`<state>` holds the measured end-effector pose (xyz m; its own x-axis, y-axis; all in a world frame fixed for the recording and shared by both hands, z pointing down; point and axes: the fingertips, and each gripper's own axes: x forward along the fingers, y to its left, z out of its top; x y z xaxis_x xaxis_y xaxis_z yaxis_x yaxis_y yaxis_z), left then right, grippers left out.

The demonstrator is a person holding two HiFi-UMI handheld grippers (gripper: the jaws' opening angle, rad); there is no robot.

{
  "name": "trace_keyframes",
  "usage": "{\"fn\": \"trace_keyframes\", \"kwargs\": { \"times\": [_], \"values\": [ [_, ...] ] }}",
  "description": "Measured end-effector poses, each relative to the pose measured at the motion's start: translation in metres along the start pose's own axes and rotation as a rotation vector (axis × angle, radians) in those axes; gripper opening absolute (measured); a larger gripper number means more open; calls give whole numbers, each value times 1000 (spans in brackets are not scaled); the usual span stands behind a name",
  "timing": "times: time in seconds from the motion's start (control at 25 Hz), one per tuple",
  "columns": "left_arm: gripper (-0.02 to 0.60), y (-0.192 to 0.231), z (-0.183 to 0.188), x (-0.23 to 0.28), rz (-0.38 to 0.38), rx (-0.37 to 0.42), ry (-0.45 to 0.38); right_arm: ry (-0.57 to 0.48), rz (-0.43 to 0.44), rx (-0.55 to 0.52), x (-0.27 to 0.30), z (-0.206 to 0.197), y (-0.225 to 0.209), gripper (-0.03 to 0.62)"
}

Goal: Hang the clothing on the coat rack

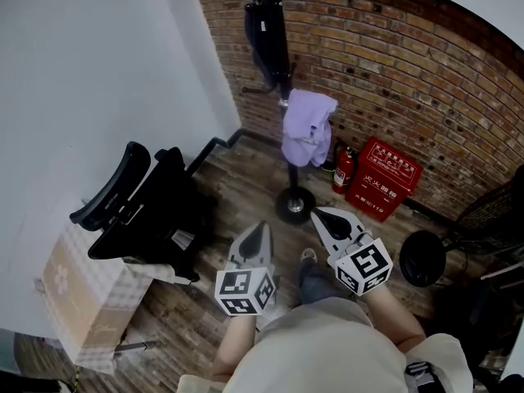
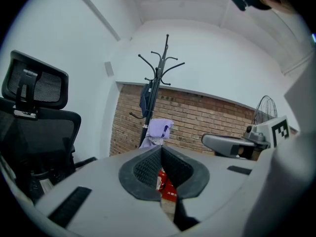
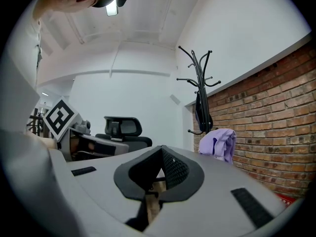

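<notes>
Right now both my grippers are empty. My left gripper [image 2: 161, 148] has its jaws pressed together at the tips, with nothing caught between them, and my right gripper [image 3: 161, 147] is pinched closed the same way. I hold them side by side, low in front of me over the wooden floor [image 1: 246, 178], both pointing towards the coat rack [image 1: 291, 177], which stands against the brick wall [image 1: 409, 72]. The lavender garment [image 1: 307, 125] hangs on one of the rack's lower hooks, well apart from both grippers. A dark garment [image 1: 266, 39] hangs higher up on the same pole. A black office chair [image 1: 147, 207] sits to my left, and a red box [image 1: 383, 177] with a fire extinguisher [image 1: 342, 169] beside it stands by the wall.
</notes>
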<state>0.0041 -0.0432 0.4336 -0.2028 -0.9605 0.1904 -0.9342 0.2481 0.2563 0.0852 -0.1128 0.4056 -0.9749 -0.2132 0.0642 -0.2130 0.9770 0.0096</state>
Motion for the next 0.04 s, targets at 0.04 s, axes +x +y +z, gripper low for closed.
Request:
{"fn": "trace_keyframes", "kwargs": {
  "times": [0.04],
  "values": [
    [3,0,0,0,0,0,1,1,1,0,0,0,0,-3]
  ]
}}
